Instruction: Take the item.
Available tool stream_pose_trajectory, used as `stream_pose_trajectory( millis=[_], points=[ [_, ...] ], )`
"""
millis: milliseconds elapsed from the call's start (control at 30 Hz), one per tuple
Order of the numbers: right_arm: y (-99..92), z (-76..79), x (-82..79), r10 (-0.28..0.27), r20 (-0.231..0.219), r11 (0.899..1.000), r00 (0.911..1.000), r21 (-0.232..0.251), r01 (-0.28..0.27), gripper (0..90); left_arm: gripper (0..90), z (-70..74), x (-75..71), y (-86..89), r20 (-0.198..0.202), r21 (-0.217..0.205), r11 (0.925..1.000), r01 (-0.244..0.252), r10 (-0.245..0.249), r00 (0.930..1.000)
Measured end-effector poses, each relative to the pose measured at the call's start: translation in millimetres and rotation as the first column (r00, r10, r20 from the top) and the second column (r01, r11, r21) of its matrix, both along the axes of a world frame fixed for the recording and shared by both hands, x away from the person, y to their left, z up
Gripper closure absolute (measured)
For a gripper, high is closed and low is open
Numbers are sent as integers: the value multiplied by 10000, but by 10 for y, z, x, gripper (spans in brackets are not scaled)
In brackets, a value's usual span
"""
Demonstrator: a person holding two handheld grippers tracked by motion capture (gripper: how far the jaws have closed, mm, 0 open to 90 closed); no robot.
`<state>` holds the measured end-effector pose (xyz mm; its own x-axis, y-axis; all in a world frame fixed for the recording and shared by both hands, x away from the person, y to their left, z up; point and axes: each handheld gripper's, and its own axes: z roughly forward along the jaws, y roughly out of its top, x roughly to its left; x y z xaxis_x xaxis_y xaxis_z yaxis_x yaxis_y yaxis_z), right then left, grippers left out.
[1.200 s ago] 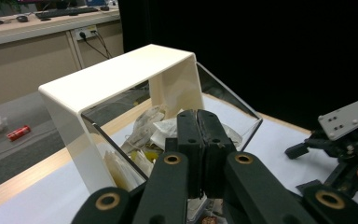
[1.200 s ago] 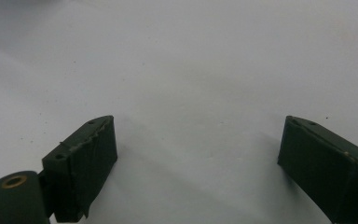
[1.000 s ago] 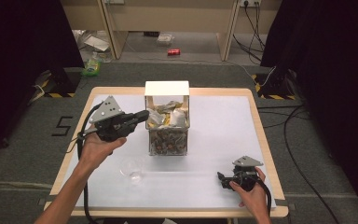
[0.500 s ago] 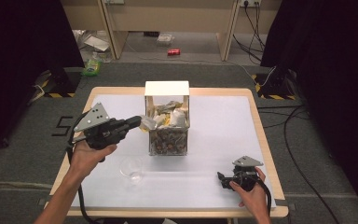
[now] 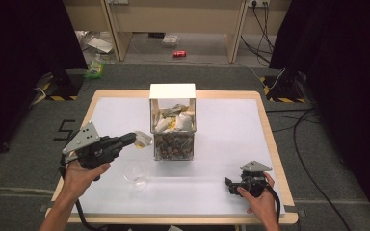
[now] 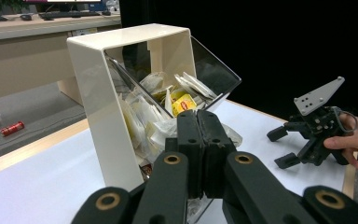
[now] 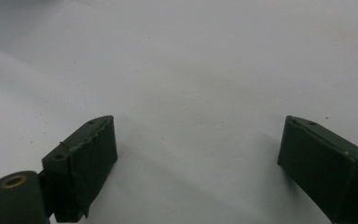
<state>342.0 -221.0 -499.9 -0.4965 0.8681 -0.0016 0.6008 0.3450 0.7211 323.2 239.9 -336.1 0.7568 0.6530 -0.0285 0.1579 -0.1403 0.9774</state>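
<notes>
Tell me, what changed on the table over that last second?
The left gripper, shut on a tea bag packet, pulled away from the dispenser box toward the person and lower, nearer the clear glass cup. The right gripper stayed resting open on the table; box and cup did not move.

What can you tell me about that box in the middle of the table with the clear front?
The box stands upright near the middle of the white table. It has a cream top and back that look like plastic, and a slanted clear front panel. Inside is a loose pile of small packets, mostly white or clear, one yellow, with darker ones showing at the bottom. The left gripper holds a small clear packet just beside the box's left side.
</notes>
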Motion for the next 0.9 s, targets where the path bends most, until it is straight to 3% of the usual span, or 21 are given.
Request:
stream_pose_trajectory(
  millis=[400,900],
  points=[
    [0,0,0,3,1,10000,10000,-1,-3,119,883,-101,-180,55,-26,-14,9998,198,-198,9998],
    [0,0,0,2,0,10000,10000,2,-2,119,882,-416,-251,138,-474,95,9998,-146,150,9988]
  ],
)
